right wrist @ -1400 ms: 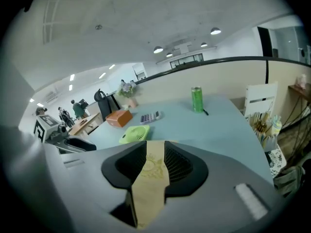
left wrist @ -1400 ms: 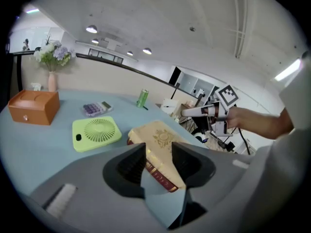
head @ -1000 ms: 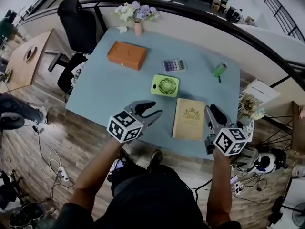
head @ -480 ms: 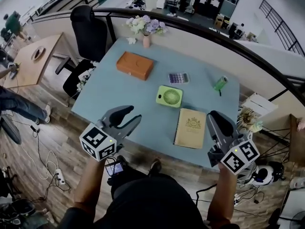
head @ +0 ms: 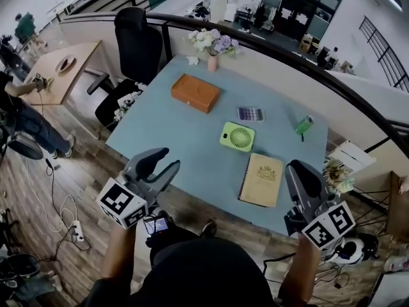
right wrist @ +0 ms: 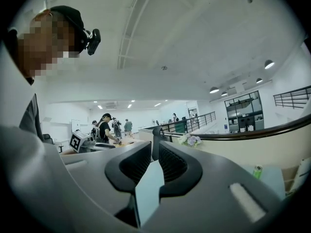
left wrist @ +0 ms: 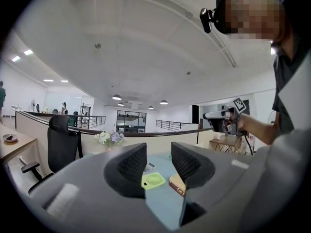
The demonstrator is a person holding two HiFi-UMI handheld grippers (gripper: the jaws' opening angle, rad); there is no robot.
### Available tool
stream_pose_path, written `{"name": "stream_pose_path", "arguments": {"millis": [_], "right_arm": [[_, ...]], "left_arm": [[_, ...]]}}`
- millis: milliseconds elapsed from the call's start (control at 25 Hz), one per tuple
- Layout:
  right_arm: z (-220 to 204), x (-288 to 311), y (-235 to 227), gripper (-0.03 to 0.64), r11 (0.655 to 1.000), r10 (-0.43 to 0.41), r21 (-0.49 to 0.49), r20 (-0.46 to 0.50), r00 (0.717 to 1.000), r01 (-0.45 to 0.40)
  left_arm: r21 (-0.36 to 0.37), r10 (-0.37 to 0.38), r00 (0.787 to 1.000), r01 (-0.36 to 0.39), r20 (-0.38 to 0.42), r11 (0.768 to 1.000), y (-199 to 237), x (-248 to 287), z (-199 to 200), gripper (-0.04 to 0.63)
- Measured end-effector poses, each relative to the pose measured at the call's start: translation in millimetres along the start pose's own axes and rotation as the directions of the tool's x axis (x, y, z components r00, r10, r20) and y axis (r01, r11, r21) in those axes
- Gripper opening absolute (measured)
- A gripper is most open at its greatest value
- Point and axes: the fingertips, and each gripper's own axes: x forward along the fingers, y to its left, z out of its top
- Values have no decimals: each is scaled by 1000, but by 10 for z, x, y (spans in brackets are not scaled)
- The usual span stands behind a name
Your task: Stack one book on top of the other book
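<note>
An orange-brown book [head: 196, 93] lies at the far left of the blue table [head: 172, 146]. A tan book [head: 262, 180] with a gold crest lies near the front edge; its corner [left wrist: 176, 184] shows between my left jaws. My left gripper [head: 161, 163] [left wrist: 158, 150] is held off the table's front left edge, pointing level. Its jaws are closing, still apart, with nothing between them. My right gripper [head: 300, 173] [right wrist: 155, 147] hangs off the front right corner beside the tan book. Its jaws are closing to a thin slit and hold nothing.
On the table are a green fan [head: 237, 137], a calculator [head: 250, 114], a green bottle [head: 304, 125] and a vase of flowers [head: 213, 45]. A black chair [head: 137, 40] stands at the far left. A person [head: 19, 107] stands at the left, by a wooden desk [head: 61, 69].
Both grippers rose and drew back from the table toward me, the left one swinging out to the left. The right jaws came together. Both books stayed in place.
</note>
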Motion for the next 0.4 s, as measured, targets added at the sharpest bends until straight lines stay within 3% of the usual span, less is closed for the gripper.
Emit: {"name": "stream_pose_path", "arguments": {"millis": [400], "right_arm": [[-20, -64, 54, 52, 1000, -5, 4, -9, 1000, 5]], "left_arm": [[-10, 13, 1000, -13, 13, 1000, -74, -137, 14, 212]]}}
